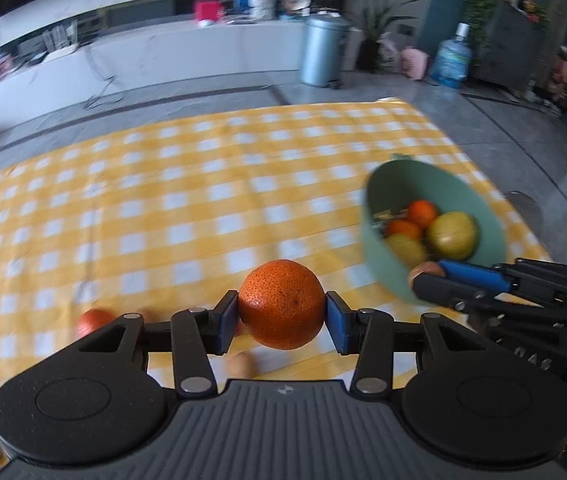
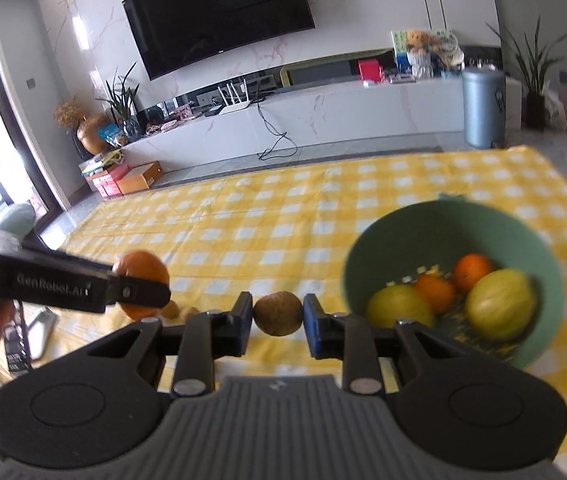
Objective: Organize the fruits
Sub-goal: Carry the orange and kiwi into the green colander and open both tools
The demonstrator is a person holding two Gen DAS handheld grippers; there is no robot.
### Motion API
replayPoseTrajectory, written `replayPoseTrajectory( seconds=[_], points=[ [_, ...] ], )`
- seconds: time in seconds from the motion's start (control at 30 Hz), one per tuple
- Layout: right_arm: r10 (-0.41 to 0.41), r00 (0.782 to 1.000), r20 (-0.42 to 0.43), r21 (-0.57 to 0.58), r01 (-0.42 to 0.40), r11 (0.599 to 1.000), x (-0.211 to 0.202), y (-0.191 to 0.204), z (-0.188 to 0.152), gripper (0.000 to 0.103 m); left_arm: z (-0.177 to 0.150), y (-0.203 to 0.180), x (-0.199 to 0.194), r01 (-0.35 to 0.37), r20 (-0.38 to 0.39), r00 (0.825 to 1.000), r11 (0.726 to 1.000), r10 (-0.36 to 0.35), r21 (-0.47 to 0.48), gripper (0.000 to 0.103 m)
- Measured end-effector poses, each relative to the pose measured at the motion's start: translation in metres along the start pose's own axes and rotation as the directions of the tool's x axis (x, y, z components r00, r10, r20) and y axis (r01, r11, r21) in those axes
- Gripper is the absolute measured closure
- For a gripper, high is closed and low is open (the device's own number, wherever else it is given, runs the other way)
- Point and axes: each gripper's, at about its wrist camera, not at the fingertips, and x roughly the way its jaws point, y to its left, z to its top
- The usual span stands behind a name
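Note:
My left gripper (image 1: 282, 315) is shut on an orange mandarin (image 1: 281, 304), held above the yellow checked tablecloth (image 1: 203, 200). My right gripper (image 2: 277, 314) is shut on a small brown round fruit (image 2: 278, 313). The green bowl (image 2: 415, 232) sits to the right in both views, bowl (image 1: 383, 256), holding two oranges (image 2: 473, 270) and two yellow-green fruits (image 2: 499, 304). In the left wrist view the right gripper (image 1: 427, 274) reaches in from the right, at the bowl's near rim. In the right wrist view the left gripper (image 2: 139, 286) shows at the left with the mandarin (image 2: 141, 270).
Another orange (image 1: 93, 320) and a small brown fruit (image 1: 241, 364) lie on the cloth near the front edge; small brown fruits (image 2: 181, 312) show there too. Beyond the table stand a grey bin (image 1: 321, 50), a water jug (image 1: 451, 58) and a long white cabinet (image 2: 323, 112).

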Motion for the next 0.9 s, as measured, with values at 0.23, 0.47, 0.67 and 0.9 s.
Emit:
replayPoseTrajectory(
  seconds=[0.23,0.47,0.67,0.9],
  points=[
    [-0.042,0.999,-0.027,-0.056,0.04,0.998,-0.02,-0.042,0.013,0.079,0.025,-0.054,0.021,0.091,-0.019,0.996,0.991,-0.09,0.099,0.051],
    [-0.056,0.993,-0.107,-0.101,0.045,0.994,-0.014,-0.075,0.026,0.079,0.045,-0.09,0.059,0.147,-0.072,0.988,0.975,-0.136,0.169,0.052],
    [-0.015,0.969,-0.248,-0.063,0.0,0.998,0.012,-0.103,0.034,0.079,0.059,-0.103,0.098,0.173,-0.17,0.975,0.966,-0.141,0.192,0.052],
    [-0.014,0.923,-0.385,-0.089,-0.022,0.996,0.05,-0.11,0.036,0.079,0.078,-0.108,0.128,0.127,-0.198,0.977,0.967,-0.083,0.222,0.052]
  ],
)
